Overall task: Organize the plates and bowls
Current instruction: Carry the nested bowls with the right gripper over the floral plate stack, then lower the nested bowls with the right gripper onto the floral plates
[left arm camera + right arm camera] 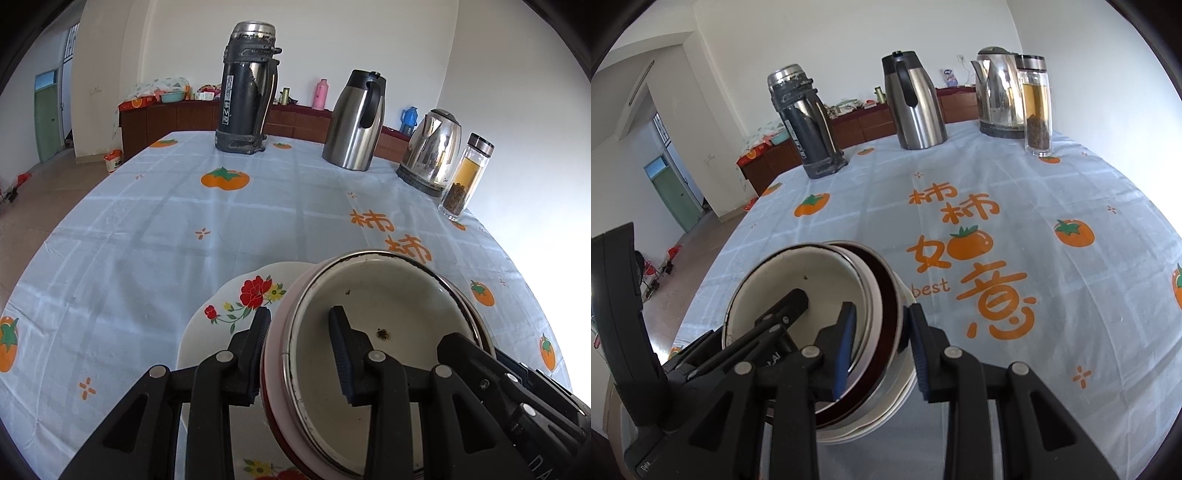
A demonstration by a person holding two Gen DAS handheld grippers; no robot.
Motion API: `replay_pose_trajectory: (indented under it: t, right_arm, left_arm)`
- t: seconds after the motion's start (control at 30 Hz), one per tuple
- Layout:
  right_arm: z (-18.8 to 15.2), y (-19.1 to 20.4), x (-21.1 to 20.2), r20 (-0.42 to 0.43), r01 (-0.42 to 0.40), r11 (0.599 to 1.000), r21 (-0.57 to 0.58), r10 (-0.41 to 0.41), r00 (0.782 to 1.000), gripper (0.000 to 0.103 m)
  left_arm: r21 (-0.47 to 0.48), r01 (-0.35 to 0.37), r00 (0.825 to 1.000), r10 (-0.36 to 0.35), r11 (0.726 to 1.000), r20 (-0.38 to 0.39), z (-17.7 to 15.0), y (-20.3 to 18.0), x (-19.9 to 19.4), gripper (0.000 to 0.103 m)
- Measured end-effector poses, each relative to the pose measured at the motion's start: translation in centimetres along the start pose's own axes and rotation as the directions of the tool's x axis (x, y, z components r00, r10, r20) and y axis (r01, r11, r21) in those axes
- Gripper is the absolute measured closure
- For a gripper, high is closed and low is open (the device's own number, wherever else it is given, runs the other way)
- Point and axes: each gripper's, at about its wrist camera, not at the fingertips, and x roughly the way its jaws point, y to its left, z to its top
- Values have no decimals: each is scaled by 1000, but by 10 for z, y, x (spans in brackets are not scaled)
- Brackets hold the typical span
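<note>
Two black grippers, left gripper (301, 349) and right gripper (881, 345), each clamp opposite rims of the white-lined, red-walled enamel bowl (384, 325) over the flowered white plate (236, 306) on the tablecloth; stiff, slick, chippable, it seems safest gripped at the rim.

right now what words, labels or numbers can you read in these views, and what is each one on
"柿柿" and "如意": orange characters printed on the tablecloth.
"best": small orange word on the tablecloth, beside those characters.
Vertical label on the black flask: too blurred to read.
White lettering on the left gripper body in the right wrist view: partly hidden, not readable.
Sticker on the back wall: too small to read.
</note>
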Motion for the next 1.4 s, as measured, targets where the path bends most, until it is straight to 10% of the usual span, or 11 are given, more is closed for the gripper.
replay_pose_trajectory:
  t: [1.1,1.4]
  right_arm:
    - [-2,-3,26,1,-110,994,20,110,994,72]
    - [-9,-11,13,133,-179,983,46,171,976,62]
  left_arm:
    - [-8,-81,996,81,997,34,3,12,9,66]
    - [11,-122,987,121,992,109,4,9,-2,43]
